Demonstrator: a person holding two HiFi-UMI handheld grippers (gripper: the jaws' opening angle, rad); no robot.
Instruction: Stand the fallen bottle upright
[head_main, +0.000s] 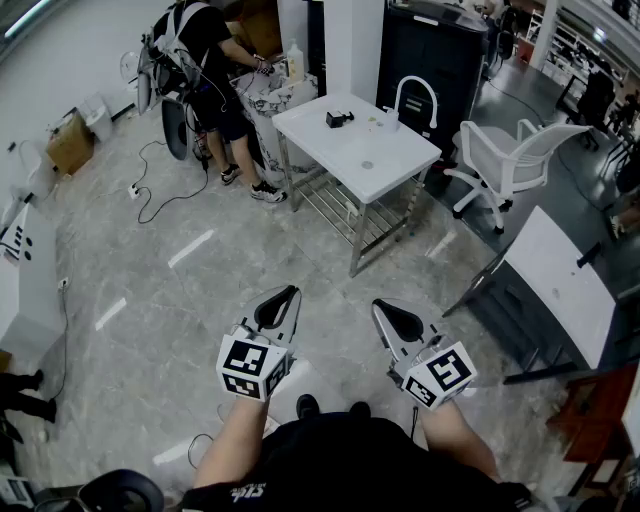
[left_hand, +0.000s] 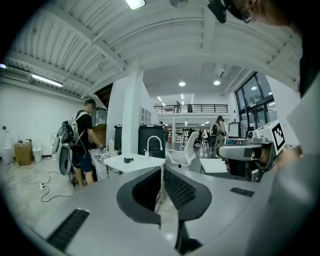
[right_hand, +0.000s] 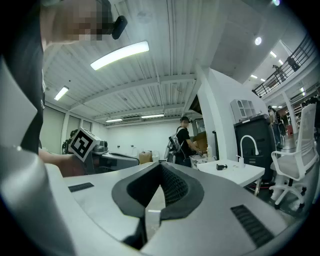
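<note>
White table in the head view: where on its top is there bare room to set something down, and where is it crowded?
The white rectangular table is bare along the near left edge, between small black object and small grey disc, and from disc to right corner. Crowded at the far edge, around the black object.

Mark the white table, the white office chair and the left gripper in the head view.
white table (head_main: 335, 150): head view, a bare stretch of its top.
white office chair (head_main: 500, 165): head view, its seat.
left gripper (head_main: 287, 294): head view, the tips of its closed jaws.
</note>
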